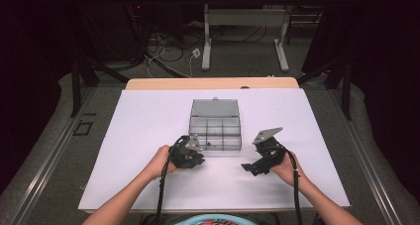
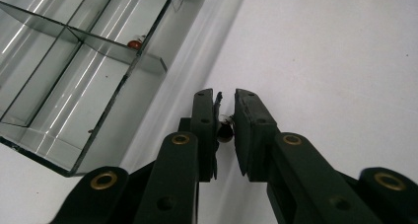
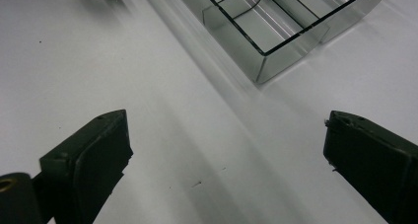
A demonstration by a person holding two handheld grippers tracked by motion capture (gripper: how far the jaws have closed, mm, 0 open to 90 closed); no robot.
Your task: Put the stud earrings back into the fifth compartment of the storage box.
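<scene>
A clear plastic compartment box [image 1: 215,128] lies open in the middle of the white sheet, its lid folded back. My left gripper [image 1: 195,158] sits just in front of the box's left front corner. In the left gripper view its jaws [image 2: 226,99] are shut on a small dark bead [image 2: 225,133] held between the pads. Another small red bead [image 2: 134,44] rests inside one compartment of the box [image 2: 74,81]. To the right of the box, my right gripper [image 1: 250,166] is low over the sheet. Its jaws [image 3: 226,130] stand wide open with bare sheet between them, and the box corner [image 3: 268,56] is ahead.
The white sheet [image 1: 148,136] covers most of the wooden table [image 1: 213,83], which has grey floor on both sides. A table frame and loose cables [image 1: 168,49] lie beyond the far edge. Both forearms come in from the bottom.
</scene>
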